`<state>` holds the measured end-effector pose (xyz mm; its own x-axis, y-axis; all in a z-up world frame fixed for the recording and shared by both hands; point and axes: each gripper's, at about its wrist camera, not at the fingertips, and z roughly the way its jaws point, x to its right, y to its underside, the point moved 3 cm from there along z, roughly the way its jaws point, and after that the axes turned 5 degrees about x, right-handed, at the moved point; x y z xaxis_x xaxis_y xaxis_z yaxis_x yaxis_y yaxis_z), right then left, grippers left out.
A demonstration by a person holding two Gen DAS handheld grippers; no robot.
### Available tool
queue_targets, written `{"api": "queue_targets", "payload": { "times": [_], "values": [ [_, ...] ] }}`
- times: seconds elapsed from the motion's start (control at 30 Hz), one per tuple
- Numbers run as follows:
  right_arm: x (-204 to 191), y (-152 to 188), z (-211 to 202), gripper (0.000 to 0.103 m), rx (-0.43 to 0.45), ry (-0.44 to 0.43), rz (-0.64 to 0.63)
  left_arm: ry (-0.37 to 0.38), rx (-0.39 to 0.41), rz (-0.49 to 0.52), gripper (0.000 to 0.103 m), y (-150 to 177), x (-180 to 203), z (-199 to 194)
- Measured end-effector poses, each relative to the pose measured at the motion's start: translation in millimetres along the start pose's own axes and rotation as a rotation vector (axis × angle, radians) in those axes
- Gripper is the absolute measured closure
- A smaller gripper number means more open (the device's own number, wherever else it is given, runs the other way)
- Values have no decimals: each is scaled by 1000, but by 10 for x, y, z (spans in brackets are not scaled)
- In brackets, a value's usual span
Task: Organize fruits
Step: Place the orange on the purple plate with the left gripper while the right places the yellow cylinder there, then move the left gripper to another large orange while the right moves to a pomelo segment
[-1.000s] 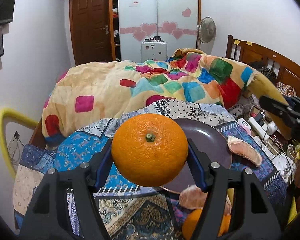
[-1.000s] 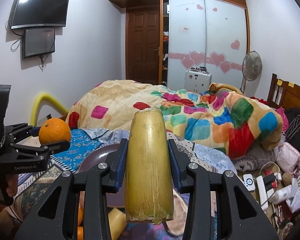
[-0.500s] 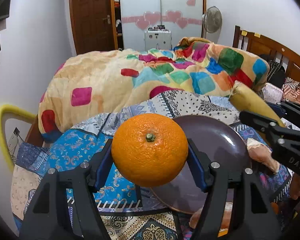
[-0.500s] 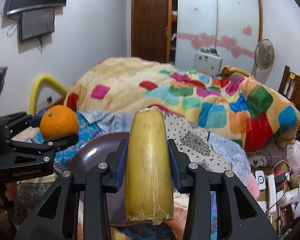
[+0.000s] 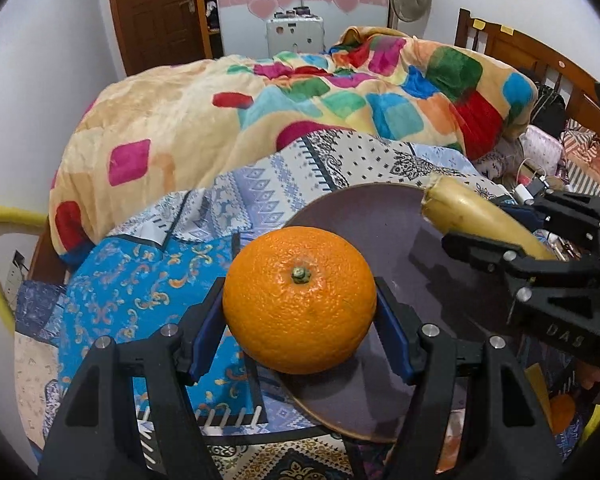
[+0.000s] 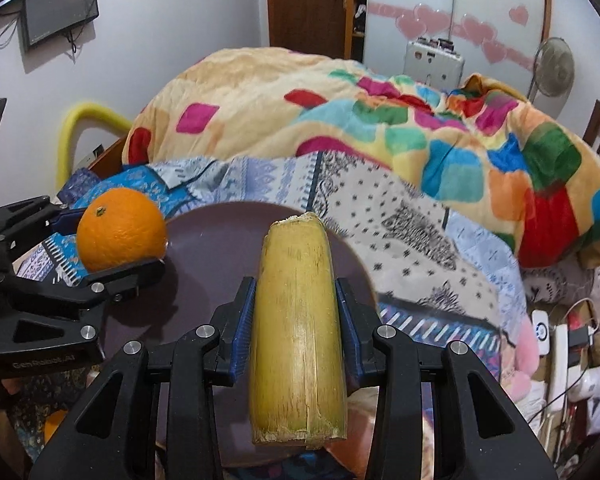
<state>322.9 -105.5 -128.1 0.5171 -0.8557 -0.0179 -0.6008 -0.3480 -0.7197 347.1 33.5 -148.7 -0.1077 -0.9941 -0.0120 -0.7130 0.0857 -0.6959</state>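
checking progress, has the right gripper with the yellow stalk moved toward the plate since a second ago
Yes. In the left wrist view the right gripper came in over the purple plate.

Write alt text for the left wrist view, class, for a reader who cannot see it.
The left gripper grips an orange over the near edge of a dark purple plate on a patterned cloth. At right, the right gripper holds a yellow cane piece above the plate; a colourful blanket lies behind.
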Motion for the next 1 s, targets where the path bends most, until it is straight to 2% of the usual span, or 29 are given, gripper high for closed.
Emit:
{"api": "queue_targets", "payload": {
  "times": [0.37,0.47,0.63,0.7,1.0],
  "values": [
    [-2,32,98,67,-30,3,0,24,-59,3,35,40,4,138],
    [-2,-3,18,67,12,16,-6,17,-55,15,33,45,27,137],
    [-30,-43,-131,63,56,37,-31,10,14,15,26,-8,59,-33],
    [-35,-46,-195,63,75,47,-39,2,51,16,18,-42,47,-137],
    [-59,43,-563,62,127,72,-63,-26,129,1,16,-47,31,-597]
  ]
}}
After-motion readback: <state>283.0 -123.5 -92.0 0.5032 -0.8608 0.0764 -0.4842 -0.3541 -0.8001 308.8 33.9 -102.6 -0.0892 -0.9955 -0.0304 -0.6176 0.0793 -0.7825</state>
